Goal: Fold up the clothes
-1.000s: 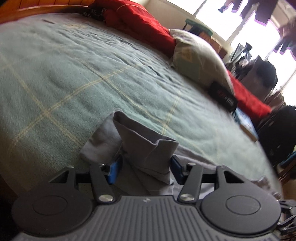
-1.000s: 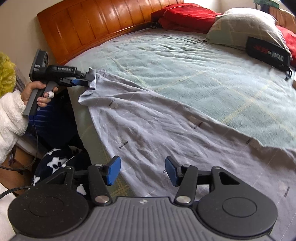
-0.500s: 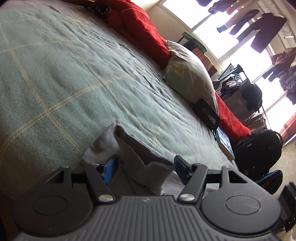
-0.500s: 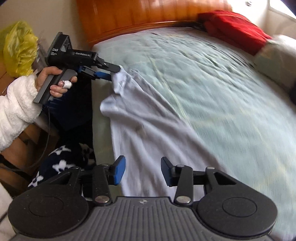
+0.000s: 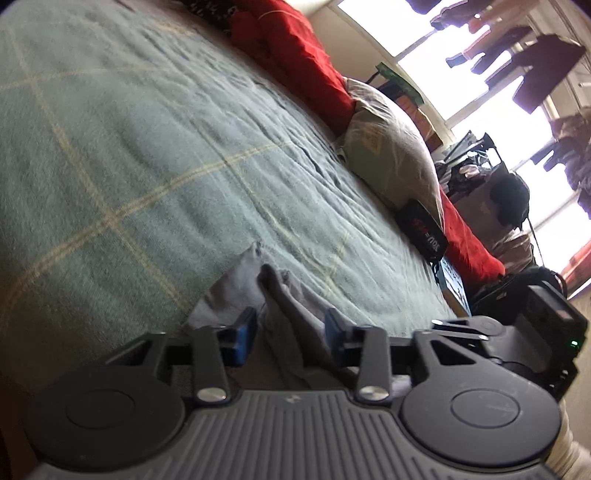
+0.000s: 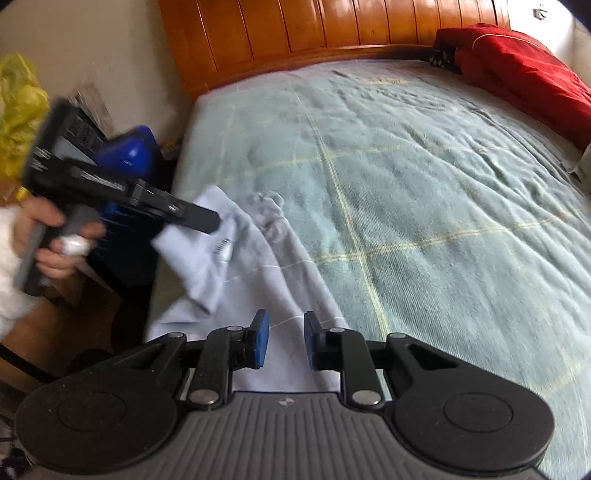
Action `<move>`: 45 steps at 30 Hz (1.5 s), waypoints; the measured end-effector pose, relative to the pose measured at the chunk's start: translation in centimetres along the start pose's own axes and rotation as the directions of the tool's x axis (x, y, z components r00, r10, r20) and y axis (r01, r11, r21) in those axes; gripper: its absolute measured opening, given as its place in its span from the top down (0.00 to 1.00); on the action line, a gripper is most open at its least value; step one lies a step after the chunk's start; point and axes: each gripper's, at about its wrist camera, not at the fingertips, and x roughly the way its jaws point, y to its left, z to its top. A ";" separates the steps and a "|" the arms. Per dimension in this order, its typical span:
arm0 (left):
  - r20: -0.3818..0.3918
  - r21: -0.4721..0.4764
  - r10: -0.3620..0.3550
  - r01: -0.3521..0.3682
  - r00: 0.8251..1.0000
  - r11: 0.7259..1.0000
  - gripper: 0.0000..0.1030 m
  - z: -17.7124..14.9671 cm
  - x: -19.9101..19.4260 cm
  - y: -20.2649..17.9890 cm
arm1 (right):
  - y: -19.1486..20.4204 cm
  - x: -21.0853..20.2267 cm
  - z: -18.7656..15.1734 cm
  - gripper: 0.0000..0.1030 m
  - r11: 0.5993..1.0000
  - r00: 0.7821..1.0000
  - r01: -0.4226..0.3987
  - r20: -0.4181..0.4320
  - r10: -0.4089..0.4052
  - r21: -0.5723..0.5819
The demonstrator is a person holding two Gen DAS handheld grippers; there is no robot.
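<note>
A pale grey garment (image 6: 255,266) lies along the near left edge of the green bed. In the left wrist view my left gripper (image 5: 290,332) stands open, its blue pads either side of a raised fold of the garment (image 5: 284,306); the cloth looks loose between them. In the right wrist view the left gripper (image 6: 207,221) sits at the garment's far corner, held by a hand. My right gripper (image 6: 284,338) is open, narrower than before, with the garment's cloth below and between its pads; whether it touches is unclear.
The green checked blanket (image 6: 406,177) covers the bed. A wooden headboard (image 6: 332,33), red bedding (image 6: 517,74) and a pillow (image 5: 391,147) lie at the far side. A black case (image 5: 424,232) rests by the pillow. A blue object (image 6: 129,158) and yellow bag (image 6: 18,122) stand beside the bed.
My right gripper has swung left along the garment toward the left gripper and its jaws have narrowed. The left gripper has tilted; the fold between its pads looks slacker and lower.
</note>
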 end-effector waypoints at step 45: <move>-0.029 0.211 0.200 -0.190 0.979 0.959 0.95 3.7 2.5 -2.4 | 2.4 -2.8 -1.4 0.85 0.981 0.981 0.186 0.070 -0.182 -0.054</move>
